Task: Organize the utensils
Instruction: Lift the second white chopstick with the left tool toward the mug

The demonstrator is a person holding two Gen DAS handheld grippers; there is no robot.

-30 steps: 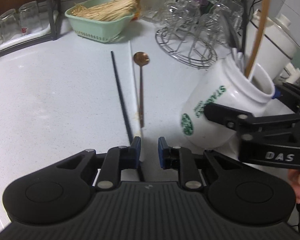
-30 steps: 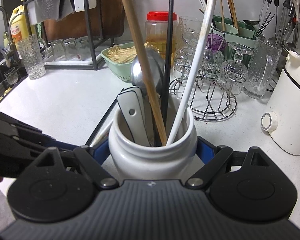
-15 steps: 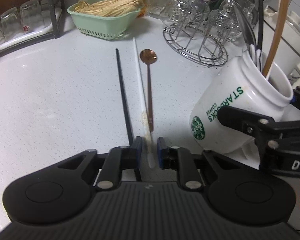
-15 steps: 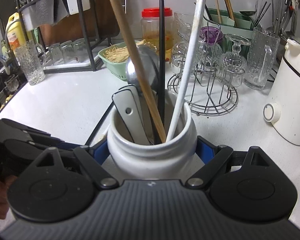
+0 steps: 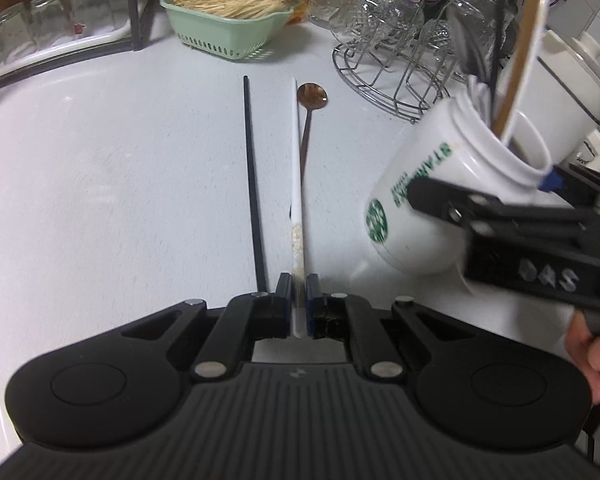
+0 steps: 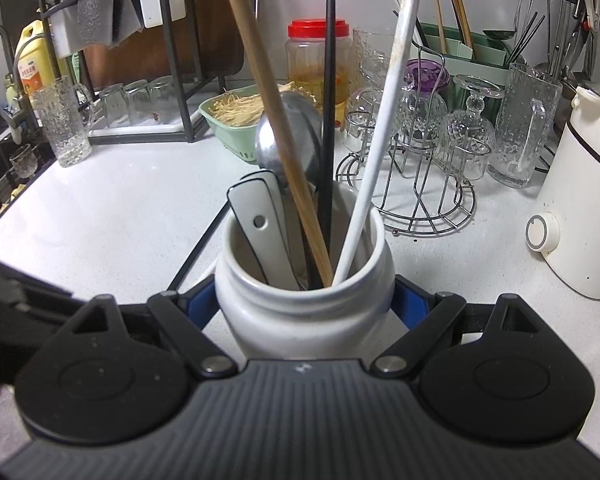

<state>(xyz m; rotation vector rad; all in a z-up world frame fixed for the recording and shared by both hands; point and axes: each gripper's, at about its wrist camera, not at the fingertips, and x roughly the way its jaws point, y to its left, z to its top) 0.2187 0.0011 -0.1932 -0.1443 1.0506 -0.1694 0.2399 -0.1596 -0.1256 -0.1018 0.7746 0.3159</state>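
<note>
My left gripper (image 5: 299, 280) is shut on the near end of a white chopstick (image 5: 297, 168) that points away over the counter. A black chopstick (image 5: 252, 176) lies to its left and a copper spoon (image 5: 311, 98) to its right. My right gripper (image 6: 304, 300) is shut on a white Starbucks jar (image 6: 304, 308), held tilted above the counter at the right of the left wrist view (image 5: 440, 208). The jar holds a wooden chopstick (image 6: 276, 120), a black chopstick (image 6: 327, 112), a white chopstick (image 6: 380, 136), a metal spoon (image 6: 284, 140) and grey handles.
A green basket of straw sticks (image 5: 228, 20) stands at the back. A wire rack with glasses (image 6: 424, 152) is at the back right. A white kettle (image 6: 580, 208) stands at the far right. A black shelf with glasses (image 6: 140, 100) is at the back left.
My left gripper has closed on the white chopstick's near end and lifted it. The jar in my right gripper has shifted a little to the right and away.
</note>
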